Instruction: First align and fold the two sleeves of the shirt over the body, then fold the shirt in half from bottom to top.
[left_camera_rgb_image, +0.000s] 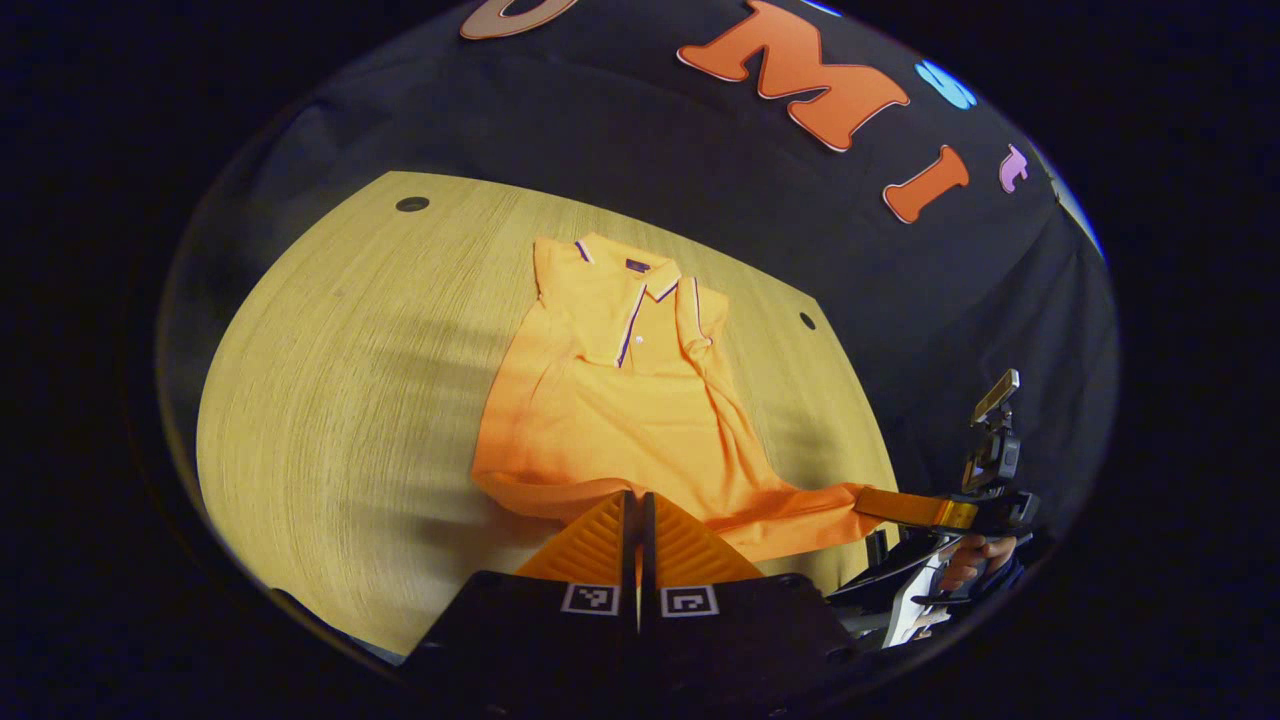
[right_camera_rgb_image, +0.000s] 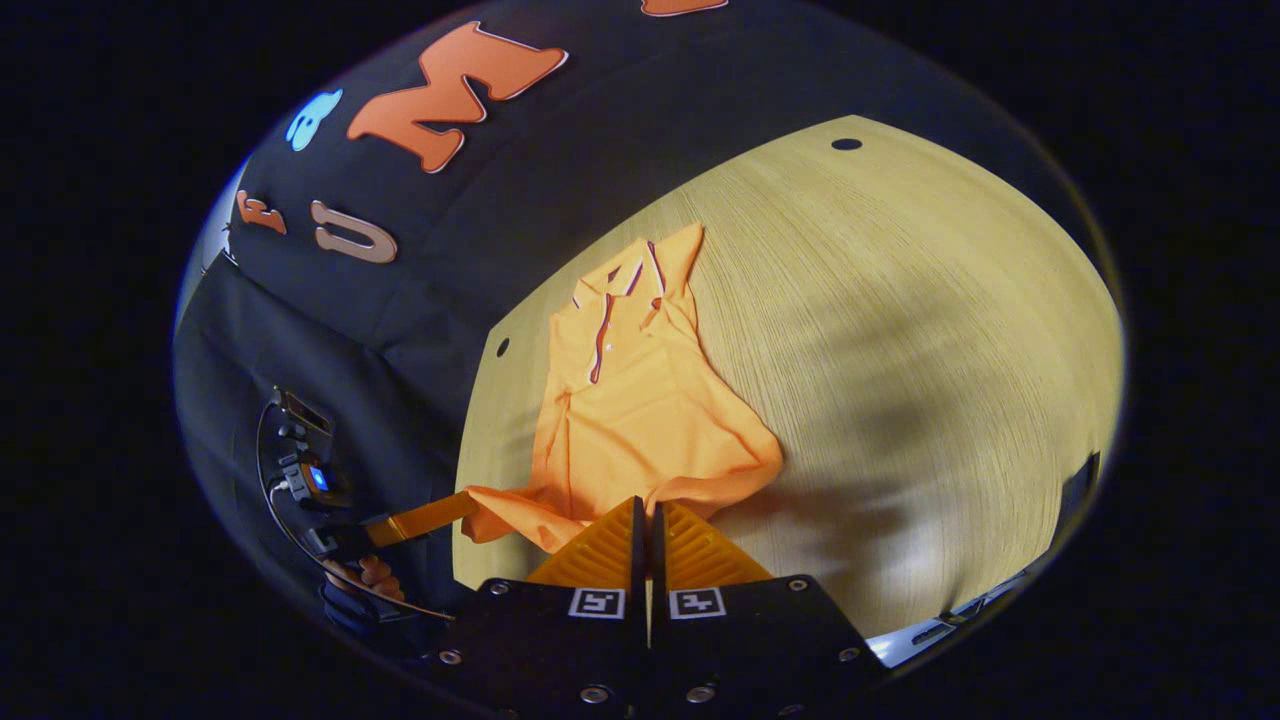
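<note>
Here's the orange short-sleeved polo shirt (left_camera_rgb_image: 610, 400) lying on the pale wood-grain worktop (left_camera_rgb_image: 340, 400), collar towards the far edge, both sleeves already folded in over the body. In the left gripper view, the left tongs (left_camera_rgb_image: 637, 535) sit at the near hem, fingers pressed tight together, and the hem cloth runs right into the line where they meet, so they're pinching the shirt's bottom edge. Off to the right in that same view, the right tongs (left_camera_rgb_image: 868, 500) clamp the other bottom corner, the fabric drawn out in a stretched point towards them, with a hand (left_camera_rgb_image: 965, 560) gripping the handle behind.

Over to the right gripper view: the right tongs' fingers meet at the lower hem with cloth caught between them. At the left there, the left tongs reach in and nip the far corner, pulled out past the worktop's edge. Two small dark round holes (left_camera_rgb_image: 411, 204) mark the worktop's far corners.
</note>
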